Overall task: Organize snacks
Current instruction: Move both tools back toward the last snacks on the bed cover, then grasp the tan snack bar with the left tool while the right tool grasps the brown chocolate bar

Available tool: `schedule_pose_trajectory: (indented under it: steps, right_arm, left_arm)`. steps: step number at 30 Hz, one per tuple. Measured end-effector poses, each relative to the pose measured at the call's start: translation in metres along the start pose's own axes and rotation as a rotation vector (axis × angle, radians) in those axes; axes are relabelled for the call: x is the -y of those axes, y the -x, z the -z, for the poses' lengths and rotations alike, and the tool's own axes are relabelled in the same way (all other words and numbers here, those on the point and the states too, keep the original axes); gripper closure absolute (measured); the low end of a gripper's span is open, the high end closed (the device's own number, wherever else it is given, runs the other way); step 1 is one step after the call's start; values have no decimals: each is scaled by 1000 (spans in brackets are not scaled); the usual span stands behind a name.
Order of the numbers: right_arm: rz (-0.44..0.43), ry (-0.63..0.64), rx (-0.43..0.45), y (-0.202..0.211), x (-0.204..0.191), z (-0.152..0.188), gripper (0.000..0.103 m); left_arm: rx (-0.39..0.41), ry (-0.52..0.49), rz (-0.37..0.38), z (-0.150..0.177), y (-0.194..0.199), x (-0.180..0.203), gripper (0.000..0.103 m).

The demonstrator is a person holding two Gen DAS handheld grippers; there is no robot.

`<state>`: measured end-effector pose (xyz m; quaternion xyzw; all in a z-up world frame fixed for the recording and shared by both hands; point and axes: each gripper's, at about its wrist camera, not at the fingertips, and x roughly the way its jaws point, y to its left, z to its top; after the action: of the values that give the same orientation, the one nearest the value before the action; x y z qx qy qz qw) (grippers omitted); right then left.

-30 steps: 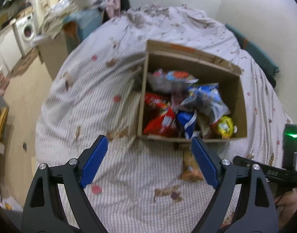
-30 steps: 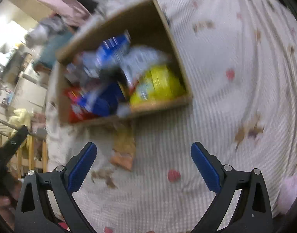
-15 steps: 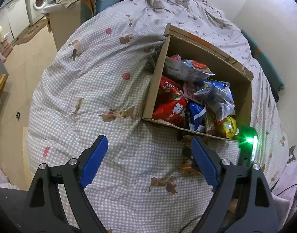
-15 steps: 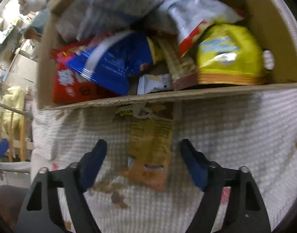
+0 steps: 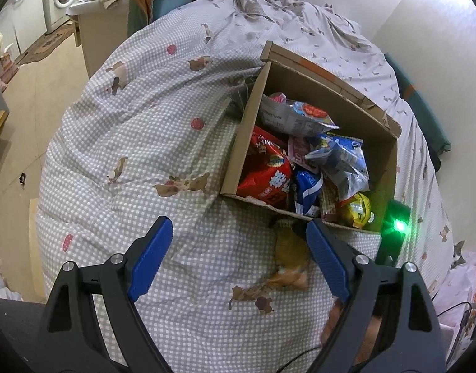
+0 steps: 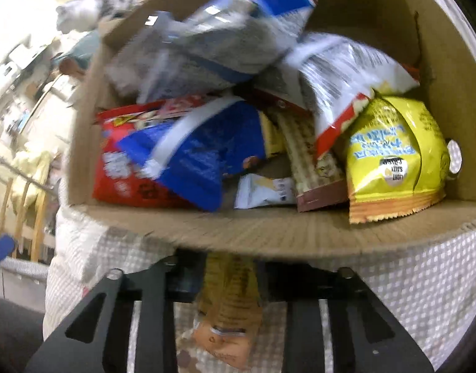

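Right tool (image 6: pixel 228 275) clamped on brown snack packet (image 6: pixel 227 310); packet's long axis runs toward cardboard box (image 6: pixel 269 233), just ahead. Left tool (image 5: pixel 238 258) wide open, empty, farther off.

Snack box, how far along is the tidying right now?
Done: the cardboard box on the bed already holds many packets, such as the yellow crisp bag. In hand: the right tool is shut on the brown snack packet lying outside the box. Left: lifting it in. The left tool is open.
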<state>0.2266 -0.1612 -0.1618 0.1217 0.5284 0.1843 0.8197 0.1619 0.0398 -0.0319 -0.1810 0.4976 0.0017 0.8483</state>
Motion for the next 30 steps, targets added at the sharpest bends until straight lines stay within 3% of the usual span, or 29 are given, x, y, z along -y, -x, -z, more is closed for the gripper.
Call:
schedule_pose_trajectory:
  steps: [5,9,14,17,20,24,27,30]
  right_arm:
    - [-64,-10,-131,13,-7,30,88]
    - [-67,-28,-205,29,-1,56,91]
    - [-13,-82,-289,39,21,77,91]
    - [65,-106,-352,45,41,80,77]
    - [73,-91,-359,55,48,85,74]
    - [133,-28,-318,73,51,81,51]
    - [111,-100,-260,82,66,70,51]
    - [91,-160,-218,93,83,62,51]
  left_arm:
    - [2,26,1,-3,1,-4,17]
    - [-8,3,-32,1,-3,-4,17]
    - [-134,-55,-63,17,-29,3,17]
    - [-196,-112,-76,30,-45,13,17]
    - [-285,-227,-86,45,-65,30,17]
    - [-374,-501,-105,80,-92,68,17]
    - [-407,-672,-102,103,-104,90,17]
    - [-388,-810,-85,121,-111,109,17]
